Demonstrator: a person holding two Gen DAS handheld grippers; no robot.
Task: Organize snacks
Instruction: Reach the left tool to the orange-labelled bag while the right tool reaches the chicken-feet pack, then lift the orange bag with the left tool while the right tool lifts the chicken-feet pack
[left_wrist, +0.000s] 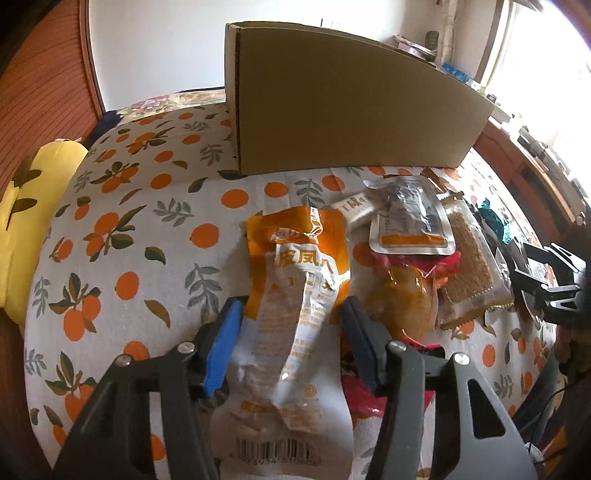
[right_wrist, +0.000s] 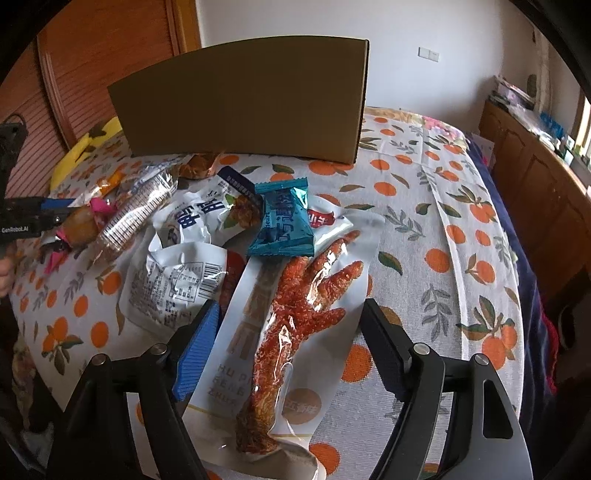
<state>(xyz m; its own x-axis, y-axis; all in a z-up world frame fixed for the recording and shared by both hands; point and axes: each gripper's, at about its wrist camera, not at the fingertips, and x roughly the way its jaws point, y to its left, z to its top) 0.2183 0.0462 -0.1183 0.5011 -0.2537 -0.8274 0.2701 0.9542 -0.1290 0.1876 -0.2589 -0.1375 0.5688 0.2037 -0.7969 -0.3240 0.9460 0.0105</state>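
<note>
A cardboard box (left_wrist: 343, 110) stands at the back of the orange-print cloth (left_wrist: 129, 229); it also shows in the right wrist view (right_wrist: 243, 99). My left gripper (left_wrist: 291, 317) is open, its fingers on either side of an orange and white snack packet (left_wrist: 295, 295) lying on the cloth. My right gripper (right_wrist: 291, 321) is open around a clear and white chicken-foot packet (right_wrist: 291, 325). A teal packet (right_wrist: 284, 225) rests on the far end of that packet. Several more snacks lie in a pile between the two grippers.
A silver pouch (left_wrist: 410, 221), a brown cracker packet (left_wrist: 472, 258) and a pink-wrapped snack (left_wrist: 402, 299) lie right of the left gripper. A white barcode packet (right_wrist: 177, 284) lies left of the right gripper. A yellow pillow (left_wrist: 33, 206) sits at the left. Wooden cabinets (right_wrist: 539, 192) stand at the right.
</note>
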